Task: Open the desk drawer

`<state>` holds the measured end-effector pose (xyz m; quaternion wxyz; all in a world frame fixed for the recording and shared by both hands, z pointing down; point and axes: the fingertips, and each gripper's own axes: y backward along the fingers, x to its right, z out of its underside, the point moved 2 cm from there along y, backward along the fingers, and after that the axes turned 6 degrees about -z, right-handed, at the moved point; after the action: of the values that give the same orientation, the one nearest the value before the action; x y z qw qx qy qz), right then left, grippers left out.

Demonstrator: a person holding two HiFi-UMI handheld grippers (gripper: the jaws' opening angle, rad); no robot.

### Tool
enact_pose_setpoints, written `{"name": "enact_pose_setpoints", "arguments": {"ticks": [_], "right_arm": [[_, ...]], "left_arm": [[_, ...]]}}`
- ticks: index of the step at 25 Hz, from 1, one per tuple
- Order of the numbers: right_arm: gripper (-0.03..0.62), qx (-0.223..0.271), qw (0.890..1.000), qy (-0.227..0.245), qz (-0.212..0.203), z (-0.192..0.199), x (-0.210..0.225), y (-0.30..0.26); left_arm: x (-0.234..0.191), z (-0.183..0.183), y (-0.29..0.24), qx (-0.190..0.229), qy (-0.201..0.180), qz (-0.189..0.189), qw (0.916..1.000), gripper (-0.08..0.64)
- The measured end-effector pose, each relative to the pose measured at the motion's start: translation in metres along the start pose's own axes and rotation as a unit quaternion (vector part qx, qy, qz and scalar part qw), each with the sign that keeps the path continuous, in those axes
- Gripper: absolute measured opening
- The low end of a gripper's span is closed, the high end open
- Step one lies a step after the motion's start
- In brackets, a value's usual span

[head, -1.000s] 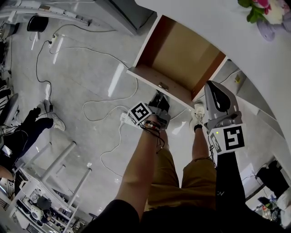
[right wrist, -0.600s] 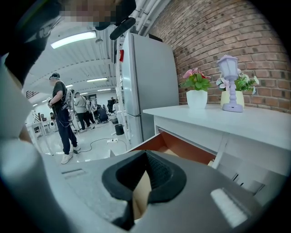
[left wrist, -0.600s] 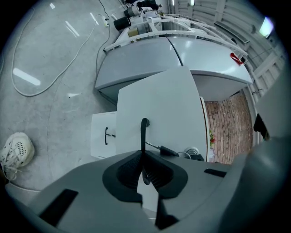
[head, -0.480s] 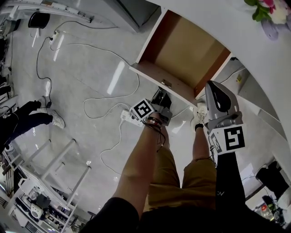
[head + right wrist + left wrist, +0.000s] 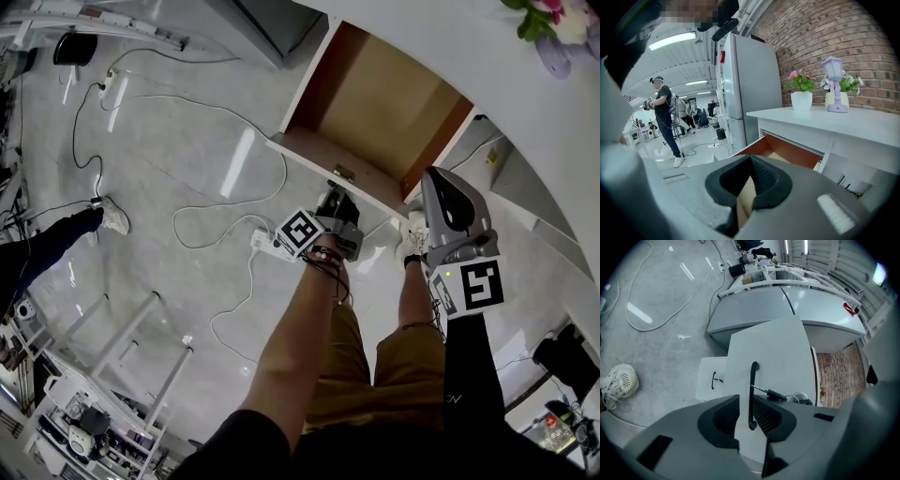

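- The drawer [image 5: 375, 103] stands pulled well out from under the front edge of the white desk [image 5: 487, 56], and its bare wooden floor shows from above
- The left gripper [image 5: 335, 202] sits at the drawer's white front panel [image 5: 778, 352], at the handle [image 5: 752, 390] — a slim black bar
- Its jaws have just been opening; they are a little apart with the handle's near end between them, and white panel shows beside the bar, so the pads do not clamp it
- A small dark key-like piece [image 5: 776, 393] sticks out of the panel just beside the handle
- The right gripper [image 5: 433, 180] hovers off the drawer's right corner, near the desk's front edge; in its own view the jaws leave only a narrow slit and grip nothing — the drawer's wood shows through the gap
- A potted flower [image 5: 801, 89] and a small lilac lamp [image 5: 834, 84] stand at the desk's back edge, against the brick wall
- White cables [image 5: 216, 202] trail over the grey floor to the left of the drawer
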<state>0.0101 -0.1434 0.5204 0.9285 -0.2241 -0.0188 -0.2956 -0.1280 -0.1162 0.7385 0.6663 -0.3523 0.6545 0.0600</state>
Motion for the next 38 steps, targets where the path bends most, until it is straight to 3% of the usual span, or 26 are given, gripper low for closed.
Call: {"name": "enact_pose_setpoints", "arguments": {"ticks": [7, 11, 13, 16, 18, 23, 27, 34, 38], "right_arm": [[0.0, 0.001, 1.0, -0.011, 0.022, -0.004, -0.002, -0.011], [0.0, 0.011, 0.999, -0.013, 0.038, -0.017, -0.002, -0.016], [0.0, 0.019, 0.999, -0.013, 0.042, -0.027, -0.003, -0.016], [0.0, 0.027, 0.999, -0.012, 0.043, -0.039, -0.005, -0.008], [0.0, 0.03, 0.999, -0.009, 0.038, -0.045, -0.005, 0.0], [-0.001, 0.041, 0.999, 0.0, 0.028, -0.061, -0.003, 0.029], [0.0, 0.063, 0.998, 0.005, 0.028, -0.086, -0.001, 0.061], [0.0, 0.073, 0.997, 0.034, 0.021, -0.133, -0.012, 0.117], [0.0, 0.086, 0.995, 0.04, 0.028, -0.162, -0.016, 0.148]], "left_arm": [[-0.023, 0.007, 0.012, -0.051, -0.062, -0.068, 0.9945, 0.254], [-0.03, 0.003, 0.018, -0.091, -0.136, -0.114, 0.98, 0.314], [-0.028, 0.0, 0.022, -0.115, -0.192, -0.134, 0.9653, 0.343], [-0.022, 0.0, 0.031, -0.153, -0.299, -0.163, 0.9277, 0.368], [-0.012, 0.002, 0.038, -0.161, -0.341, -0.169, 0.9106, 0.374], [0.014, 0.013, 0.063, -0.16, -0.395, -0.188, 0.8849, 0.379], [0.058, 0.016, 0.084, -0.134, -0.447, -0.194, 0.8629, 0.38], [0.162, 0.03, 0.122, -0.088, -0.537, -0.167, 0.8224, 0.382], [0.219, 0.044, 0.142, -0.063, -0.567, -0.148, 0.8077, 0.382]]}}
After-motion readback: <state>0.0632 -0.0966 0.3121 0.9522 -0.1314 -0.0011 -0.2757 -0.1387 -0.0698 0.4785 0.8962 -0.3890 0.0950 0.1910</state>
